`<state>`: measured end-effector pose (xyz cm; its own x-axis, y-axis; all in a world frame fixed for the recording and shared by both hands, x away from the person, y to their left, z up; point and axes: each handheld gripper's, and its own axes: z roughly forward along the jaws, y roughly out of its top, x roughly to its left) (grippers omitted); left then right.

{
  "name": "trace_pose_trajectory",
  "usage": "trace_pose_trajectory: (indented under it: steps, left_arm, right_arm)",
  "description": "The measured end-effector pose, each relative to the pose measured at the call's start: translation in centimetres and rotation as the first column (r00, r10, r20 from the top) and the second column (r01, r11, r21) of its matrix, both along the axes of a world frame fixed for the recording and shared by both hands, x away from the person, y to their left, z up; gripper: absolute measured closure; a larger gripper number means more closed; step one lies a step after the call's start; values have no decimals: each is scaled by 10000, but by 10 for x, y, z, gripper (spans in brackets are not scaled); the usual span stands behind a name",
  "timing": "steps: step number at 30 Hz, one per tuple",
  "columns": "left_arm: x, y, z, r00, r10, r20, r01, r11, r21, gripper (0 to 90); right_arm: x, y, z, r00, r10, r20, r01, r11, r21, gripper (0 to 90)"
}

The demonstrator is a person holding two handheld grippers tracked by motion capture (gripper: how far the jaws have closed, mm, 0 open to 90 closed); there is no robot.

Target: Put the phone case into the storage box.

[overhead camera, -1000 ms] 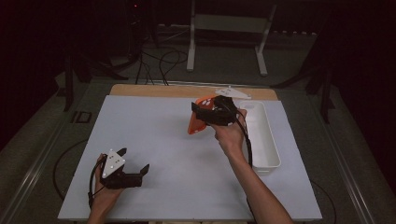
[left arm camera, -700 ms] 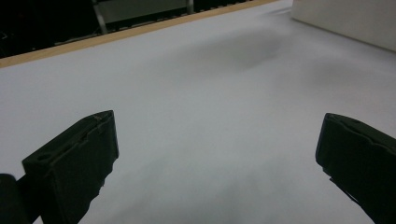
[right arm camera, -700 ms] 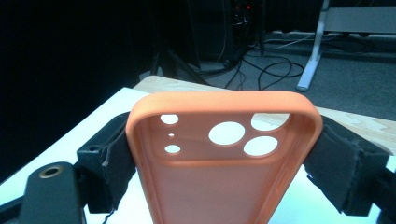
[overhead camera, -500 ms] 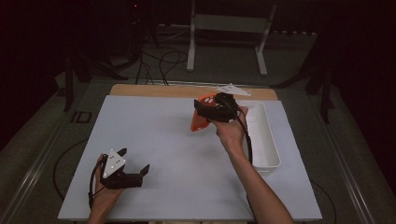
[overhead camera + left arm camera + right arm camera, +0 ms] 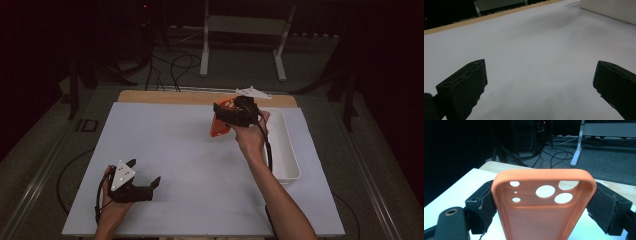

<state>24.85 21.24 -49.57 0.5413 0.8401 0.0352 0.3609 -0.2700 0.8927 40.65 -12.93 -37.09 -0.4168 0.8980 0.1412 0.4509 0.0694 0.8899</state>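
White table (image 5: pixel 165 150) below; my right gripper (image 5: pixel 544 202) clamps the orange phone case (image 5: pixel 544 205) by its sides. Left gripper (image 5: pixel 540 87) gapes empty. I'd keep squeeze light, case flexes.

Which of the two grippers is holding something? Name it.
The right gripper, clamped on the sides of an orange phone case; the left gripper stands open over bare table.

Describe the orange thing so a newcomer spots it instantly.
Start at the white table sheet, then go to the long white plastic tray along its right edge. Just left of the tray's far end, the right hand-held gripper clamps an orange phone case, the only brightly coloured item, with round camera cutouts.
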Motion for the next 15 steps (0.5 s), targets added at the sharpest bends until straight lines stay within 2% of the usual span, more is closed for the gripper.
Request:
trace_pose_trajectory:
  steps: [15]
  left_arm:
    - [0,0,0,10000,7,-4,-7,10000,2,0]
  right_arm:
    - [9,-9,6,9989,-456,46,457,9985,-309,163]
